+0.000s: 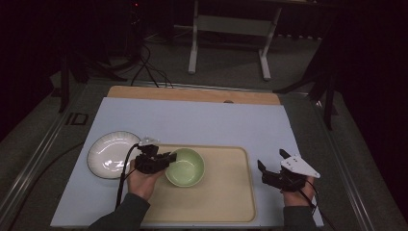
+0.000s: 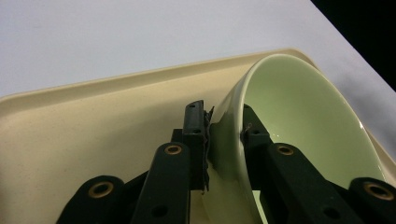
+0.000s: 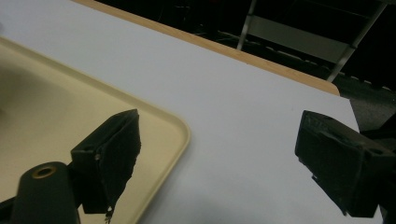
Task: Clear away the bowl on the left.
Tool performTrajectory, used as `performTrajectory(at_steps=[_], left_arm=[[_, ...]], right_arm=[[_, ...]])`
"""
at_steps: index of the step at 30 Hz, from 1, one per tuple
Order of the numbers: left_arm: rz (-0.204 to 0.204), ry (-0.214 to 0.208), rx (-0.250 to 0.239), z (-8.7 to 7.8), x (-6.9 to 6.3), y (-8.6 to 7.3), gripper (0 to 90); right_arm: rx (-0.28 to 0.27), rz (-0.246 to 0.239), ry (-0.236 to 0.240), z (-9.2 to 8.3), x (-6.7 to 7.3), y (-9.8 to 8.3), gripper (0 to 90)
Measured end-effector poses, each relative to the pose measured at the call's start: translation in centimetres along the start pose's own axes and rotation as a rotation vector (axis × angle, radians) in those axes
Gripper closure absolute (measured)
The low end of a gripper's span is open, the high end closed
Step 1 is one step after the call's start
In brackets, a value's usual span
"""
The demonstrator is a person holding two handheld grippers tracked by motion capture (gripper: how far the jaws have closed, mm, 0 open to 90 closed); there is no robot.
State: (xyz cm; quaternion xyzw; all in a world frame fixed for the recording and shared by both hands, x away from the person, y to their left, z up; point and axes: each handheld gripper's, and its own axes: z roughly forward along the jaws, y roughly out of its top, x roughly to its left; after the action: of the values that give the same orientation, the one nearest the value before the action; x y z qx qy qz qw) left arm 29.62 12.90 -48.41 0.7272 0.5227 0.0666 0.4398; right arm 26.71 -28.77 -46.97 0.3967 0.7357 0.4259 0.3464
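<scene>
A pale green bowl (image 1: 186,167) sits on the left half of a cream tray (image 1: 226,192). My left gripper (image 1: 168,159) is shut on the bowl's left rim, one jaw outside the wall and one inside. The left gripper view shows the bowl (image 2: 299,121) close up, its wall pinched at my left gripper (image 2: 224,128), with the tray (image 2: 93,126) underneath. My right gripper (image 1: 270,160) rests open just off the tray's right edge, holding nothing. In the right gripper view my right gripper (image 3: 219,154) spans the tray's corner (image 3: 180,128) and bare mat.
A white plate (image 1: 109,155) lies on the light mat (image 1: 192,120) left of the tray, close behind my left hand. A wooden strip (image 1: 192,94) runs along the table's far edge. A table frame (image 1: 231,33) stands on the floor beyond.
</scene>
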Motion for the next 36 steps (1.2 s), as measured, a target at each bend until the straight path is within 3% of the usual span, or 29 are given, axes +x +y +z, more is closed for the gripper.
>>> performTrajectory(at_steps=[20, 26, 30, 36], left_arm=[[-0.006, -0.018, 0.030, 2.0, -0.5, -1.2, 78.4], [0.042, 0.023, 0.063, 2.7, -0.9, -1.5, 81.0], [0.042, 0.035, 0.070, 2.9, -0.9, -1.6, 80.7], [0.065, 0.059, 0.101, 3.3, -1.0, -1.8, 72.0]], right_arm=[[0.000, -0.001, -0.001, 0.0, 0.0, 0.0, 13.7], [0.001, -0.003, 0.001, 0.0, 0.1, 0.0, 13.8], [0.002, -0.003, 0.000, 0.0, 0.1, 0.0, 13.8], [0.001, -0.004, 0.002, 0.0, 0.1, 0.0, 13.8]])
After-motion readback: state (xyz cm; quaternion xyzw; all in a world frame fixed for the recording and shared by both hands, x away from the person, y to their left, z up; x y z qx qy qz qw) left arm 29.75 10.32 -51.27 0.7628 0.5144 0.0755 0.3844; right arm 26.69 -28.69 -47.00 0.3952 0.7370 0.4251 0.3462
